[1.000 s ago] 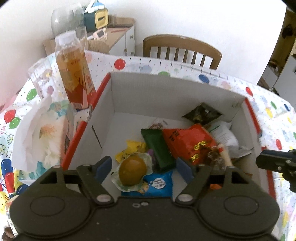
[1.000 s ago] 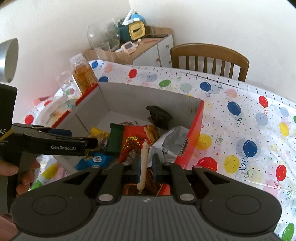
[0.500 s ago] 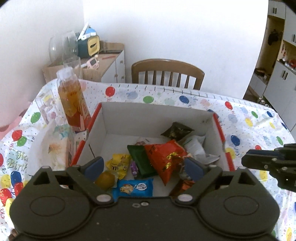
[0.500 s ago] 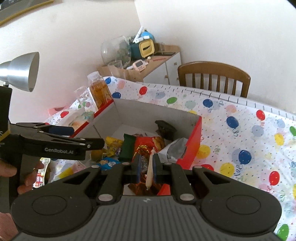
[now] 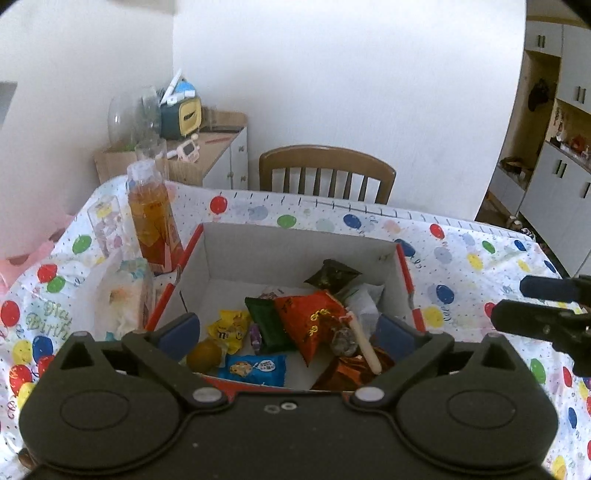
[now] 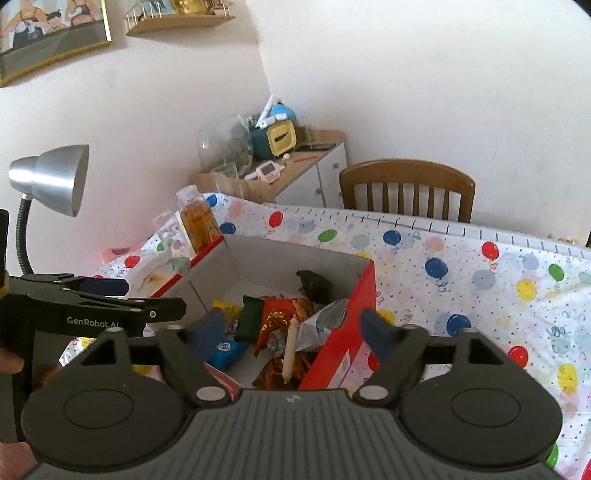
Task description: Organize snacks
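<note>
cardboard box (image 5: 295, 243), crinkly snack packets (image 5: 314, 325), slim stick (image 6: 289, 347)

We are in a home, in a dining room. We see a table with a balloon birthday cloth (image 6: 461, 266), a wooden chair (image 6: 406, 188), a framed picture (image 6: 51, 33) on the wall, a silver lamp (image 6: 51, 179), and tall cupboards (image 5: 554, 155) by the wall.

Balloon-print table (image 5: 461, 251) carries box (image 5: 295, 243), bottle (image 5: 153, 218), perhaps tissues (image 5: 123, 295).
</note>
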The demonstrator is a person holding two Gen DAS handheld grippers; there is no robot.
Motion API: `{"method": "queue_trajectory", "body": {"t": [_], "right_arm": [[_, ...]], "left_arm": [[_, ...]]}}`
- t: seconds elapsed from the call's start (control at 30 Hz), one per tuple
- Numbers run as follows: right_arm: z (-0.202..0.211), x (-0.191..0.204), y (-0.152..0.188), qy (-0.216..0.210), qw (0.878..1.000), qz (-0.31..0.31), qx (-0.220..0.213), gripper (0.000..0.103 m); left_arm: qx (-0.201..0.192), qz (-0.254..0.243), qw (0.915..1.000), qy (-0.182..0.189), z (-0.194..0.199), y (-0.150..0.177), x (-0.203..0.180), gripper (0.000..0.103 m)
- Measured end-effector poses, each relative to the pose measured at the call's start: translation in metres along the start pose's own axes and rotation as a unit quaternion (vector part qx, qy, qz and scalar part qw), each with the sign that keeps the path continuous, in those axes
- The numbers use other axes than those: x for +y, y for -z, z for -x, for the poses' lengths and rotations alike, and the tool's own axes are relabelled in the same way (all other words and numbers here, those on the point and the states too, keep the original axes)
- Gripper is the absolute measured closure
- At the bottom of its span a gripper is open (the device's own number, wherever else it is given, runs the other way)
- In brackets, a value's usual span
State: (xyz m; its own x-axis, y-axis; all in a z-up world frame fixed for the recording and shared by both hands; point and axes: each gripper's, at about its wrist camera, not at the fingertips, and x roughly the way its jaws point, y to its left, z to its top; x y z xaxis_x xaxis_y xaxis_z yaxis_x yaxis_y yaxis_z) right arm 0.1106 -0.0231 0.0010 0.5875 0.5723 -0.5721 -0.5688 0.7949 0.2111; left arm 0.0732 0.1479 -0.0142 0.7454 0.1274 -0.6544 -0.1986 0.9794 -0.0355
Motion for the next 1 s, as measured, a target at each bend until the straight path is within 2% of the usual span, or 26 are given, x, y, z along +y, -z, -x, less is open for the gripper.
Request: {"method": "queue_trajectory", "body": {"t": [0.13, 0.2, 0.27, 0.5, 1.0], "right_arm": [[0.012, 0.002, 0.003, 0.000, 1.000, 0.004, -0.013, 0.017], [0.017, 0.003, 0.005, 0.001, 1.000, 0.007, -0.021, 0.004], [0.023, 0.004, 0.008, 0.001, 0.999, 0.010, -0.032, 0.000], [0.037, 0.000, 0.014, 0.003, 0.998, -0.003, -0.055, 0.000], [0.049, -0.004, 0.020, 0.010, 0.998, -0.003, -0.061, 0.000]], "left_arm": [[-0.010, -0.007, 0.9999, 0.003, 0.013, 0.003, -0.007, 0.001], [-0.014, -0.007, 0.9999, 0.005, 0.018, 0.005, -0.010, 0.001], [-0.018, -0.006, 0.9998, 0.006, 0.023, 0.006, -0.014, 0.001], [-0.022, 0.010, 0.9996, 0.014, 0.034, 0.010, -0.018, 0.001], [-0.029, 0.013, 0.9994, 0.013, 0.043, 0.011, -0.025, 0.001]]}}
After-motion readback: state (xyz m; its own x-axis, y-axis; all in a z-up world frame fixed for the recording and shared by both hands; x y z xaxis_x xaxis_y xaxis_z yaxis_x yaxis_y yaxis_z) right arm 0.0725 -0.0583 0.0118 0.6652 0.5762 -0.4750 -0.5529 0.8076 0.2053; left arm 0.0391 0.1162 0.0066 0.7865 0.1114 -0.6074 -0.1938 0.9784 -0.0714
